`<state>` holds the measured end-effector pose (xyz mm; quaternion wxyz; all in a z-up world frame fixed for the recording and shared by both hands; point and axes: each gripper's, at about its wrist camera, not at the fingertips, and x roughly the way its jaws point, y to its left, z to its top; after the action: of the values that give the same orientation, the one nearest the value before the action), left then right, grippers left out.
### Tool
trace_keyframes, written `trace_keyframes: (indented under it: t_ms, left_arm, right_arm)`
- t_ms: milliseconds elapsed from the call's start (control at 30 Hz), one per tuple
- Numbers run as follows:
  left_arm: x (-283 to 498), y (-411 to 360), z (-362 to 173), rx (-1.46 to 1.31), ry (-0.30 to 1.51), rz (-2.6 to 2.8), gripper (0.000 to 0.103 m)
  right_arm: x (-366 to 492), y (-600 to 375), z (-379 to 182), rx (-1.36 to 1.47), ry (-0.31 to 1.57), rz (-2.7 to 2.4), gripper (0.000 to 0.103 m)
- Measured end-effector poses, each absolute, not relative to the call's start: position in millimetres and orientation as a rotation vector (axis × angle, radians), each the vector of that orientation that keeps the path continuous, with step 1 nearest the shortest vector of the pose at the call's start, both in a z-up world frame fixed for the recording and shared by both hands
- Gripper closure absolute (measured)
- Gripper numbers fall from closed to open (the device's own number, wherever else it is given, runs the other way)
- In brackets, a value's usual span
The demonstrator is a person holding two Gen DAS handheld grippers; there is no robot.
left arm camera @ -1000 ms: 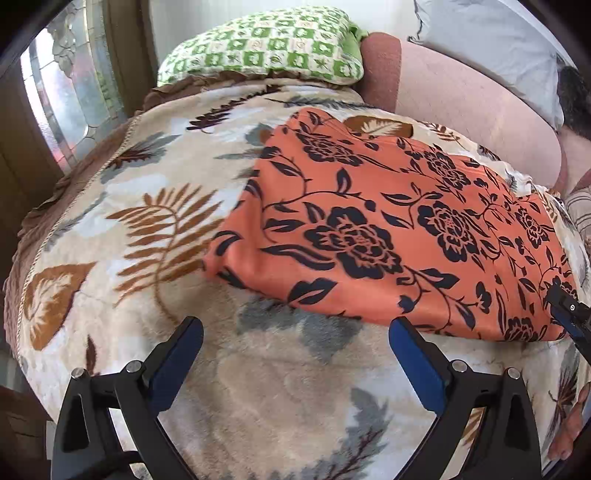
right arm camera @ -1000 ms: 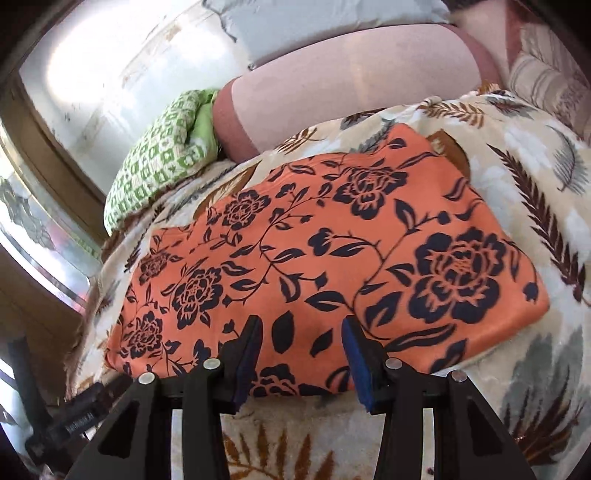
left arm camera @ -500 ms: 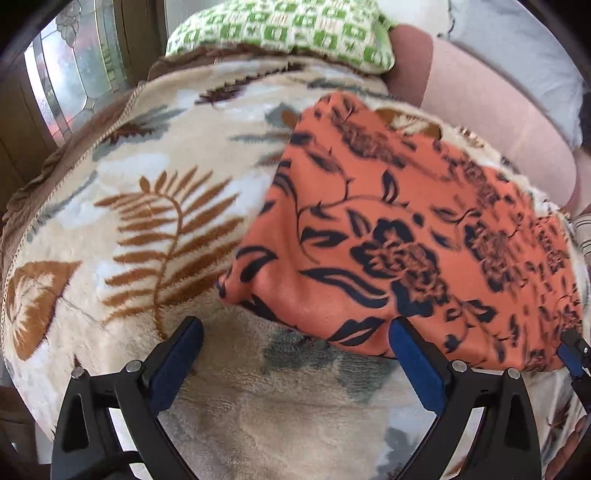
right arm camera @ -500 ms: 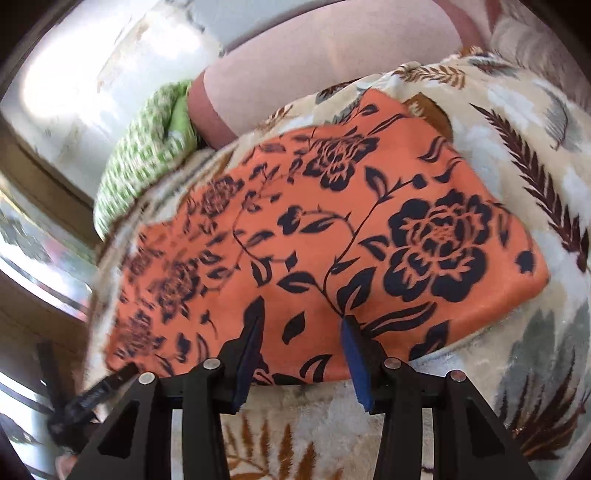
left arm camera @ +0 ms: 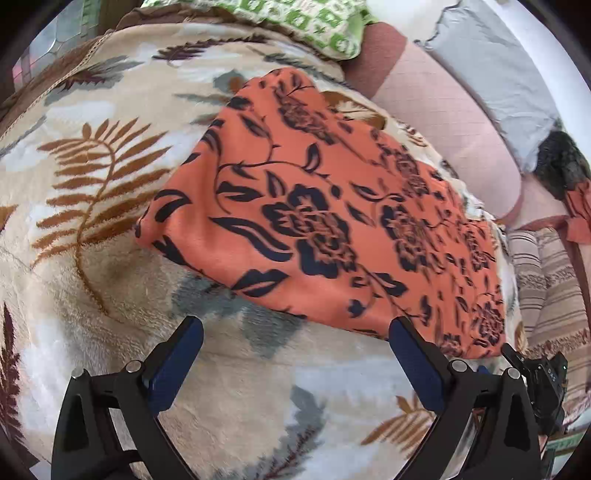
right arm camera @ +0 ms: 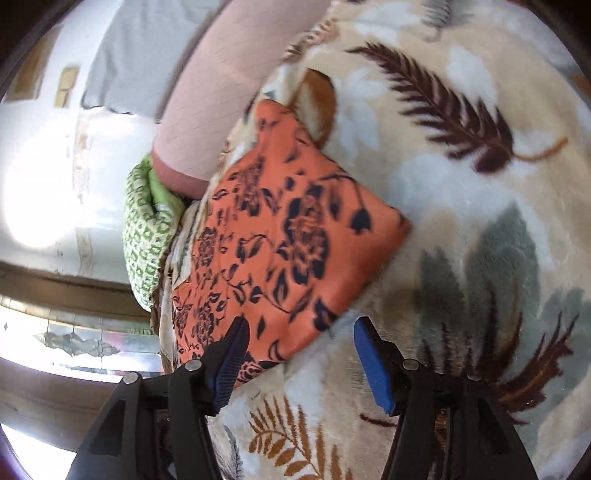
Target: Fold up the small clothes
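An orange cloth with black flowers [left arm camera: 325,225] lies folded flat on a leaf-patterned blanket [left arm camera: 110,155]. It also shows in the right wrist view [right arm camera: 280,251]. My left gripper [left arm camera: 295,347] is open and empty, just short of the cloth's near edge. My right gripper [right arm camera: 299,350] is open and empty; its left finger [right arm camera: 229,358] overlaps the cloth's near edge, its right finger is over the blanket. The right gripper's body [left arm camera: 535,380] shows at the cloth's right corner in the left wrist view.
A green checked pillow [left arm camera: 306,18] lies at the far end. A pink bolster [left arm camera: 443,122] and a grey pillow [left arm camera: 491,62] run along the back. A striped cushion [left arm camera: 546,288] is at the right. A window [right arm camera: 74,339] is on the left.
My right gripper opened wider and swung right, tilting its view, toward the cloth's right corner. My left gripper moved closer to the cloth's near edge. The cloth stayed put.
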<state>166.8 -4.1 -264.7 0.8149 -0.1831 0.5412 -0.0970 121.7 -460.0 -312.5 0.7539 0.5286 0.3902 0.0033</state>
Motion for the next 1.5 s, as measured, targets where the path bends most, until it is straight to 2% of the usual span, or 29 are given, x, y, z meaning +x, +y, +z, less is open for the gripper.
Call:
trace_keyframes:
  t_ms: [233, 533, 633, 700, 733, 833, 900, 933, 967, 1033, 1067, 1100, 1167, 1300, 1500]
  left_arm:
    - [183.6, -6.1, -268.8, -0.277, 1.103, -0.079, 0.003]
    - [206.6, -9.3, -274.8, -0.417, 1.064, -0.166, 0.004]
    - [217.9, -11.7, -275.7, -0.436, 1.032, -0.158, 0.023]
    - [222.8, -13.8, -275.6, -0.431, 1.019, -0.151, 0.051]
    - [225.1, -14.6, -276.0, -0.424, 1.015, -0.151, 0.056]
    - [232.9, -15.3, -278.5, -0.429, 1.001, -0.162, 0.059]
    - [230.4, -14.5, -278.8, -0.423, 0.998, -0.158, 0.059]
    - [230.5, -15.7, -279.5, -0.42, 0.997, -0.161, 0.059]
    - [230.2, -16.7, -279.9, -0.408, 0.993, -0.159, 0.058]
    - [229.3, -18.1, -279.2, -0.39, 0.98, -0.158, 0.061]
    - [227.5, -16.5, -277.9, -0.385, 0.969, -0.158, 0.071]
    - [226.9, -14.9, -276.1, -0.385, 0.959, -0.159, 0.076]
    - [221.3, -10.0, -270.2, -0.401, 0.926, -0.166, 0.079]
    - [208.6, -12.8, -253.8, -0.346, 0.856, -0.166, 0.082]
    - [168.7, -5.5, -239.5, -0.347, 0.853, -0.203, 0.082]
  right_arm:
    - [135.2, -460.3, -310.9, 1.119, 0.831, -0.038, 0.04]
    - [158.6, -469.7, -332.5, 1.224, 0.763, -0.049, 0.039]
    - [167.0, -470.7, -335.2, 1.241, 0.724, -0.038, 0.039]
    - [172.6, -470.8, -335.2, 1.244, 0.696, -0.033, 0.039]
    - [175.5, -470.2, -334.9, 1.239, 0.685, -0.035, 0.039]
    - [184.4, -466.1, -331.4, 1.198, 0.68, -0.043, 0.041]
    - [191.3, -462.1, -329.8, 1.158, 0.693, -0.072, 0.059]
    - [193.7, -461.4, -330.6, 1.155, 0.702, -0.081, 0.075]
    - [195.6, -461.8, -334.7, 1.167, 0.714, -0.097, 0.079]
    - [196.6, -461.5, -335.4, 1.174, 0.708, -0.116, 0.081]
    - [198.1, -457.4, -328.6, 1.123, 0.705, -0.135, 0.082]
    - [199.3, -452.8, -321.5, 1.071, 0.7, -0.147, 0.083]
    - [199.8, -444.0, -306.9, 0.983, 0.674, -0.156, 0.085]
    - [190.4, -436.4, -289.7, 0.932, 0.622, -0.148, 0.085]
    - [170.6, -425.1, -273.5, 0.858, 0.614, -0.157, 0.086]
